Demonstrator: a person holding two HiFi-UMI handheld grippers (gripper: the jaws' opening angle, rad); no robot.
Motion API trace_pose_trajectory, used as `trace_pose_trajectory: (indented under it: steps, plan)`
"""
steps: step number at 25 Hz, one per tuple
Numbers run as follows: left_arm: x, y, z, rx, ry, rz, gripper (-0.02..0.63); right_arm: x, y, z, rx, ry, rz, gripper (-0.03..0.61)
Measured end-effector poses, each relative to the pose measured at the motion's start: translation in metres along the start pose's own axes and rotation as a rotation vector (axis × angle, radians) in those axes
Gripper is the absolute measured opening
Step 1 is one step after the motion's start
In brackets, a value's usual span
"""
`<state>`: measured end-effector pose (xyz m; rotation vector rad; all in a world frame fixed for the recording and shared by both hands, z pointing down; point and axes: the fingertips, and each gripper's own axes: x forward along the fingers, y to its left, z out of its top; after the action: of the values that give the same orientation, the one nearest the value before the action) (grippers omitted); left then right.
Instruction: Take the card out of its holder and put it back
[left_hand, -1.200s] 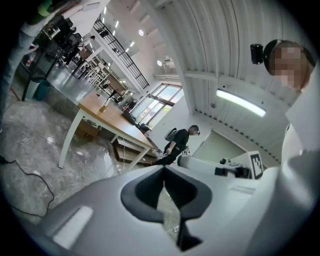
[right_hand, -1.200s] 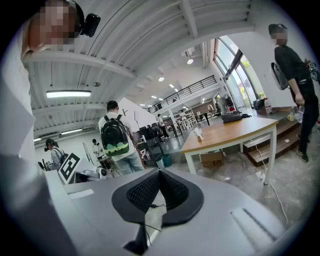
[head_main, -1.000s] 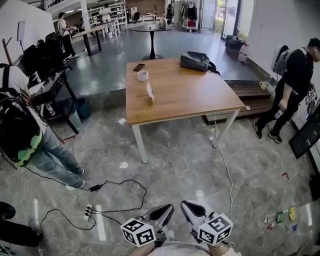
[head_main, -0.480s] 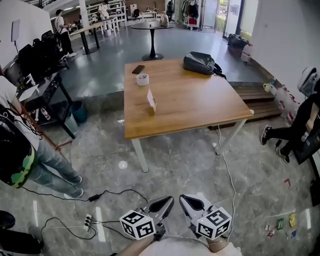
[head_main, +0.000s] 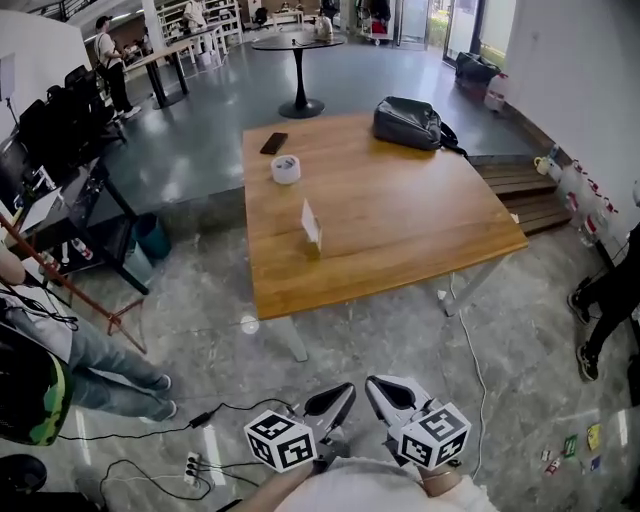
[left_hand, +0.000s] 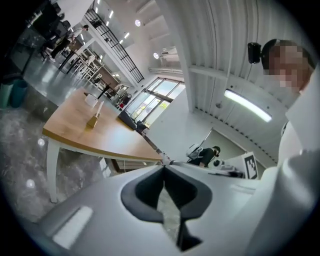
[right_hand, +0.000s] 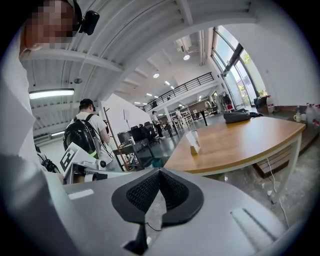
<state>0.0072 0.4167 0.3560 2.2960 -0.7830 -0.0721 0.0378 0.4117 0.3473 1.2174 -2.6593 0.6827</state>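
A white card (head_main: 311, 220) stands upright in a small wooden holder (head_main: 315, 244) near the front left of the wooden table (head_main: 420, 230). The same card (right_hand: 191, 138) and its holder (left_hand: 92, 120) show far off in both gripper views. My left gripper (head_main: 343, 391) and right gripper (head_main: 376, 385) hang close to my body, over the floor and well short of the table. Both are shut with nothing between the jaws.
On the table lie a tape roll (head_main: 286, 169), a dark phone (head_main: 274, 143) and a black bag (head_main: 408, 123). A person in jeans (head_main: 60, 360) stands at left beside a power strip (head_main: 193, 466) and cables. Another person's legs (head_main: 600, 305) show at right.
I have walked closer to the table, which now sits larger and lower in the head view. The person at right has moved mostly out of frame. Both grippers stay shut.
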Motion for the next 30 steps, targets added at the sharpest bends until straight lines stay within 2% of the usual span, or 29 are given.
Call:
trace_pose_trajectory:
  steps: [7,14,22,26,30]
  plan:
    - [0.024,0.055,0.037,-0.048,0.005,0.033,0.008,0.059,-0.025,0.018,0.022,0.051,0.048,-0.002]
    - [0.067,0.118,0.095,-0.046,-0.047,0.107,0.008,0.130,-0.082,0.068,0.004,0.040,0.092,-0.002]
    - [0.139,0.176,0.170,-0.056,-0.122,0.139,0.008,0.204,-0.147,0.119,-0.027,0.087,0.189,-0.002]
    - [0.168,0.196,0.188,-0.083,-0.131,0.152,0.008,0.228,-0.176,0.140,-0.024,0.089,0.214,-0.002]
    - [0.184,0.209,0.192,-0.108,-0.124,0.172,0.008,0.244,-0.196,0.139,0.004,0.117,0.220,-0.002]
